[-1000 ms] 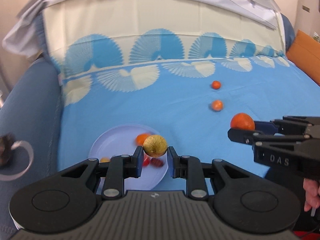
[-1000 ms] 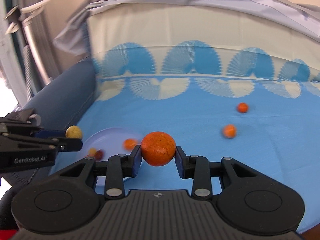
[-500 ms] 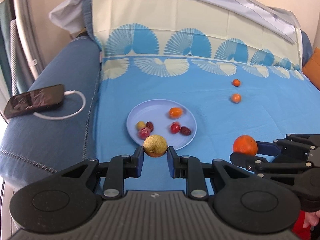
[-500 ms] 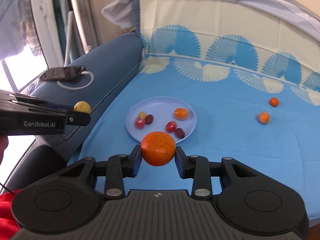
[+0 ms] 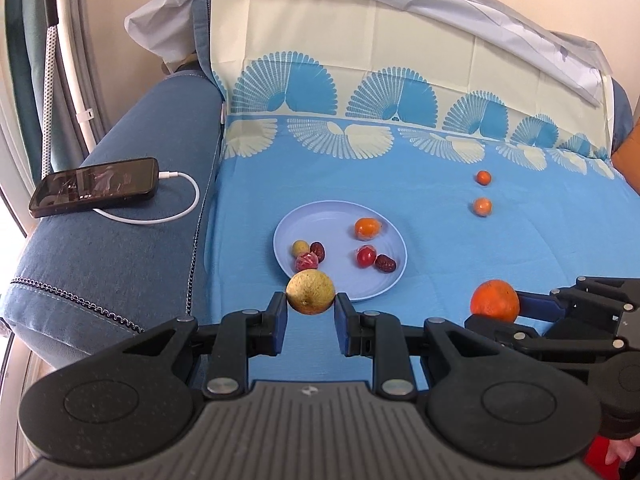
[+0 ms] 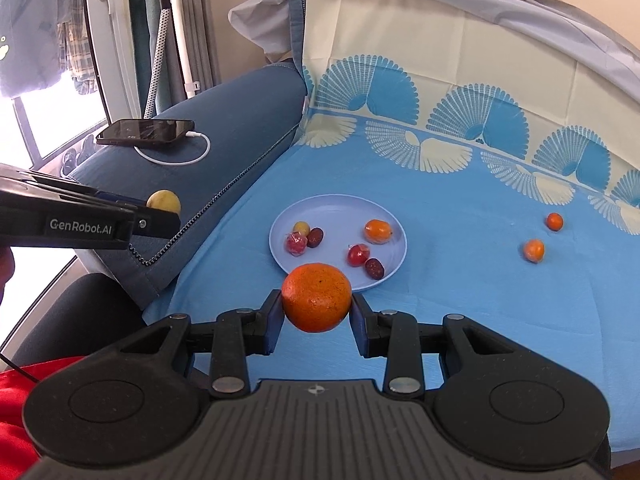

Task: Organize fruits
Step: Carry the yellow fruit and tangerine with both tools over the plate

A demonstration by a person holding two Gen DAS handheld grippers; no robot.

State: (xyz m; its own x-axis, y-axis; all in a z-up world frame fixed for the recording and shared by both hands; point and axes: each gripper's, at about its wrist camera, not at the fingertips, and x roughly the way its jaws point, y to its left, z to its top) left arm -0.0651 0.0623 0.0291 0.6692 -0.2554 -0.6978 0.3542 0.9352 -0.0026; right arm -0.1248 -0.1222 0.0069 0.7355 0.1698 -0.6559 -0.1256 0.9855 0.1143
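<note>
My left gripper (image 5: 311,307) is shut on a yellow-green fruit (image 5: 310,291), held above the sofa seat just in front of the light blue plate (image 5: 332,216). My right gripper (image 6: 316,312) is shut on a large orange (image 6: 316,297), also in front of the plate (image 6: 340,210). The plate holds a small orange (image 5: 367,228), several small red fruits (image 5: 365,256) and a small yellow one (image 5: 300,247). Two small oranges (image 5: 481,206) (image 5: 483,177) lie loose on the blue sheet to the right. The orange also shows in the left wrist view (image 5: 495,301).
A phone (image 5: 94,186) with a white cable lies on the sofa's left armrest (image 5: 120,240). The backrest, draped in a patterned sheet (image 5: 400,92), rises behind the seat. An orange cushion (image 5: 628,156) is at the far right. A red cloth (image 6: 16,408) is at the near left.
Both grippers have drawn back and up from the plate, each still holding its fruit. The plate and loose oranges now look farther off, and the phone has come into view.
</note>
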